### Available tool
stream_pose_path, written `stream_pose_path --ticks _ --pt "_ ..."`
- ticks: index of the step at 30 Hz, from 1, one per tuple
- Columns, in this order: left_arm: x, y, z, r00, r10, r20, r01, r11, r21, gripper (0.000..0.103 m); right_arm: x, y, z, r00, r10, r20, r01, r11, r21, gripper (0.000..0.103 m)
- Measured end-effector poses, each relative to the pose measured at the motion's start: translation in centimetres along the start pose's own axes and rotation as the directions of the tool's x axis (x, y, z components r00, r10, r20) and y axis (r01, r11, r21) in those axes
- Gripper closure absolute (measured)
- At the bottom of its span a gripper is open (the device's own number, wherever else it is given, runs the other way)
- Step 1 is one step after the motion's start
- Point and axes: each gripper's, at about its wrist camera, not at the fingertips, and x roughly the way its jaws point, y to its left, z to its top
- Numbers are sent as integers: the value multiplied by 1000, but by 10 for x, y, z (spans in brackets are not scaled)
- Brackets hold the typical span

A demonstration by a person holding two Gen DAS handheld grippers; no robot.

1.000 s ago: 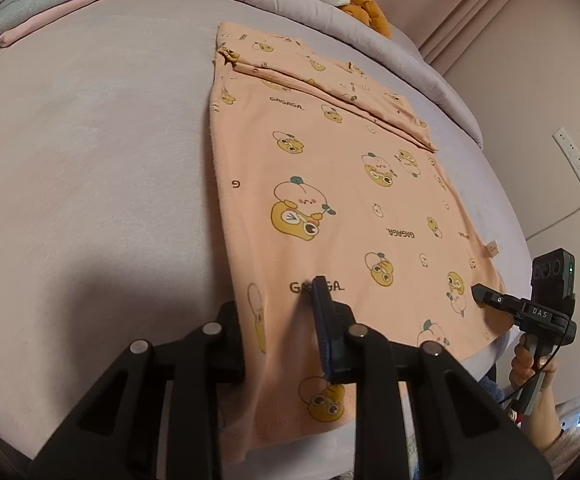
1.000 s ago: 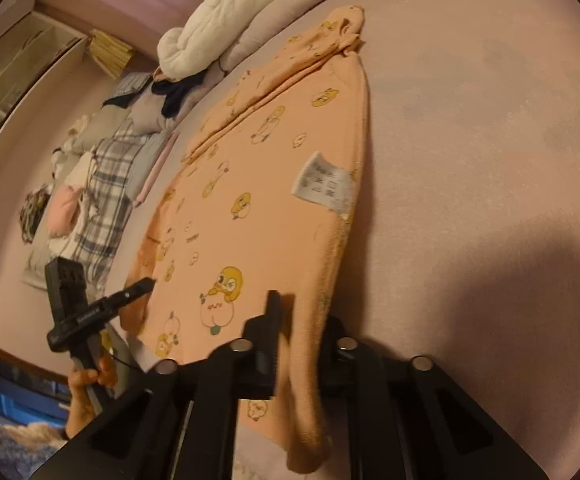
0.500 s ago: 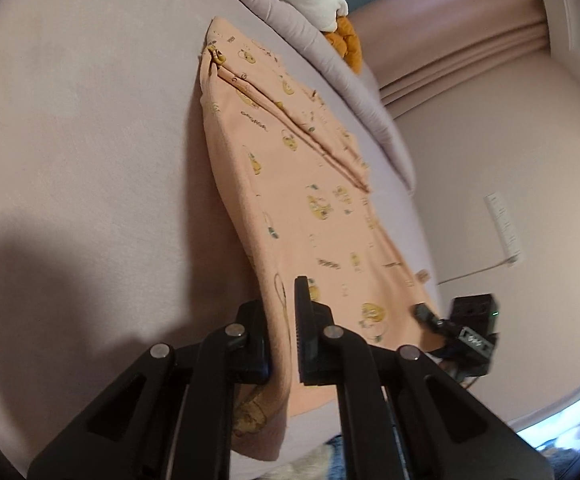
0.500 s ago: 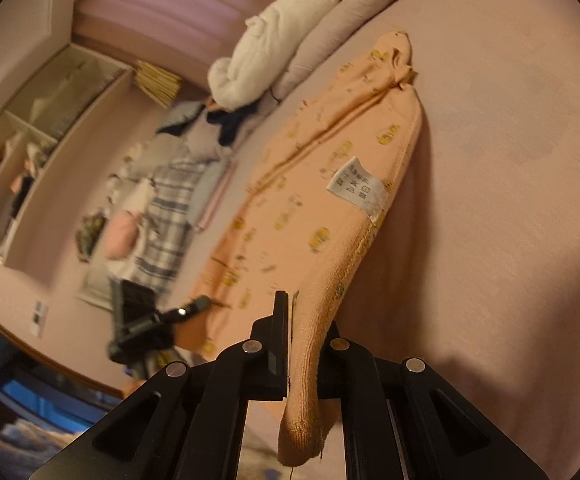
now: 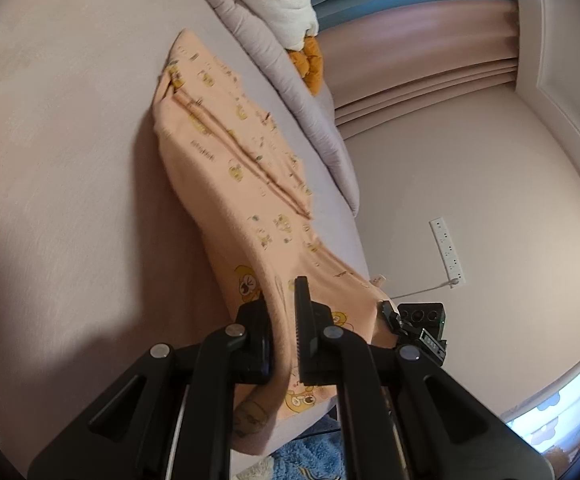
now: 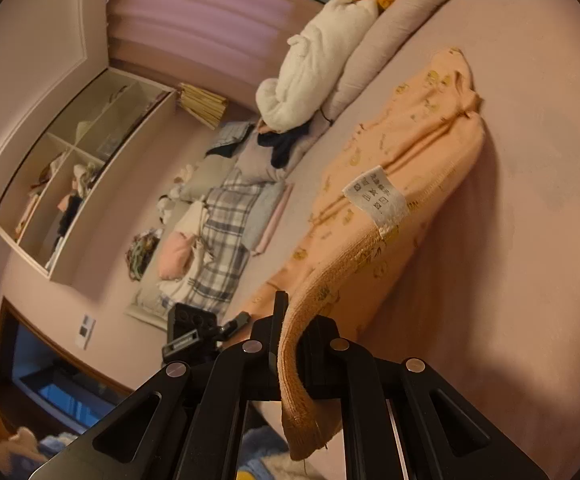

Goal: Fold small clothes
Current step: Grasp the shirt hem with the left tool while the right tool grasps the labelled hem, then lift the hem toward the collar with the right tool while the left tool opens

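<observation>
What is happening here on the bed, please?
A person is folding a small peach garment printed with cartoon figures, using a handheld gripper in each hand. The left gripper is shut on one near corner of the cloth, and the right gripper is shut on the other near corner. The near edge is raised off the bed, while the far end lies flat on it. A white care label shows on the lifted part. The fold is not yet laid down.
</observation>
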Motion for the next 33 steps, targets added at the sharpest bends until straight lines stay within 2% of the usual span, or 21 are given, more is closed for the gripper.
stream_pose_path --ticks 4,7,11,16,26,33 --pt "0 -7 14 999 -48 10 48 999 7 97 3 6 13 1000 19 21 -19 1000 -18 94" --pt "3 -9 28 996 -86 23 86 996 -2 97 6 8 25 999 1 39 0 999 -34 94" --pt "15 -7 50 987 -148 60 149 989 -10 97 10 5 43 998 -2 66 5 999 -33 94" --pt "35 1 82 978 -187 96 192 980 -51 98 19 0 71 995 -28 95 32 999 -37 94" --pt "52 20 152 948 -193 252 225 968 -106 97 46 -28 135 985 -95 147 94 995 15 94" --pt "71 42 202 956 -109 274 151 979 -138 98 74 -74 178 969 -211 132 198 974 107 94"
